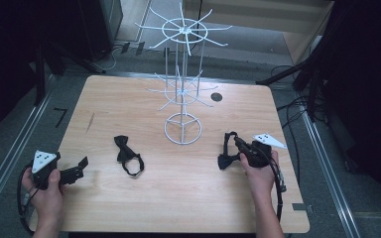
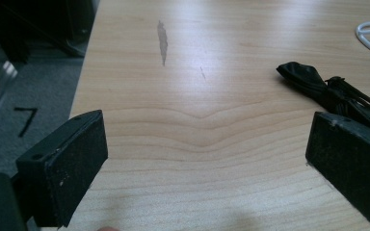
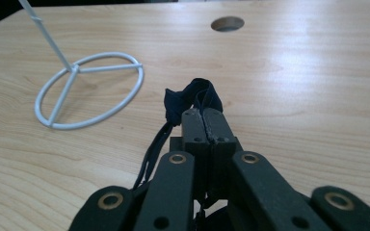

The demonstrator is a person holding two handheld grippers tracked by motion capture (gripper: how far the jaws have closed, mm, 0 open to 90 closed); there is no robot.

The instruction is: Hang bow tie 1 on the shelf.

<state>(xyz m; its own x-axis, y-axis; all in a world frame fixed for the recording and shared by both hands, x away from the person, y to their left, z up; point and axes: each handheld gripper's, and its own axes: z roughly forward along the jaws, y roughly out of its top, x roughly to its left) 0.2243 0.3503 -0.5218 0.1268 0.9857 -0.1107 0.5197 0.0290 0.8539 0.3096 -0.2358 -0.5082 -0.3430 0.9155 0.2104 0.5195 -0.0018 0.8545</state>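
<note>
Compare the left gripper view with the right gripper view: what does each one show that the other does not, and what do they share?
Left gripper view: the open fingers of the left gripper, a grey streak on the wood, the floor with a black mark, and a bow tie lying on the table.

Right gripper view: the right gripper shut on another bow tie, the stand's whole ring base, and a round hole in the tabletop.

Both: the wooden table and white wire of the stand.

wire display rack (image 1: 182,79): white, upright, ring base on table | cable hole (image 1: 216,96): right of rack | table (image 1: 129,198): light wood
</note>
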